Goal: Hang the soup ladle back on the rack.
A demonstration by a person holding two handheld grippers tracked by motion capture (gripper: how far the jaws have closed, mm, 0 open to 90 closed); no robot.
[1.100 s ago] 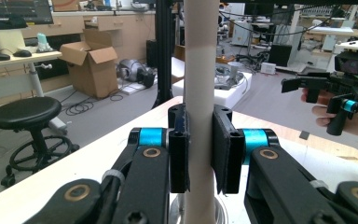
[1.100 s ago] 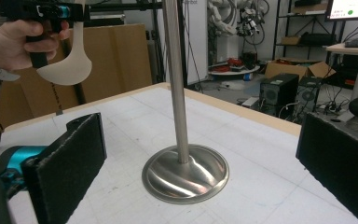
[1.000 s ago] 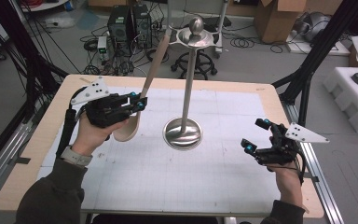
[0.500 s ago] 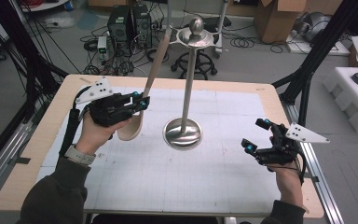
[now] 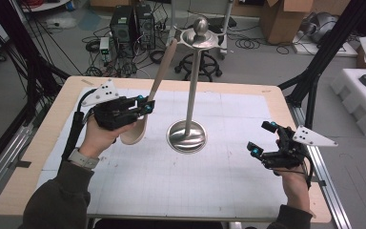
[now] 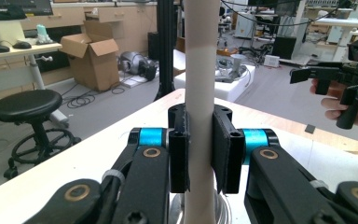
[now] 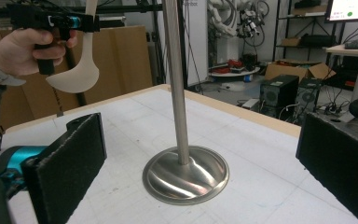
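Observation:
A pale beige ladle stands nearly upright, bowl down near the table and long handle rising up and back. My left gripper is shut on that handle, its black pads pressed on both sides. A steel stand with a round base, thin pole and a dish and ball on top rises at the table's middle, just right of the ladle. My right gripper hovers near the table's right edge, open and empty, its jaws facing the stand's base. The right gripper view also shows the ladle and my left gripper.
The white gridded mat covers a wooden table. Behind the table stand a stool and computer towers with cables on the floor. White foam blocks lie off the right edge.

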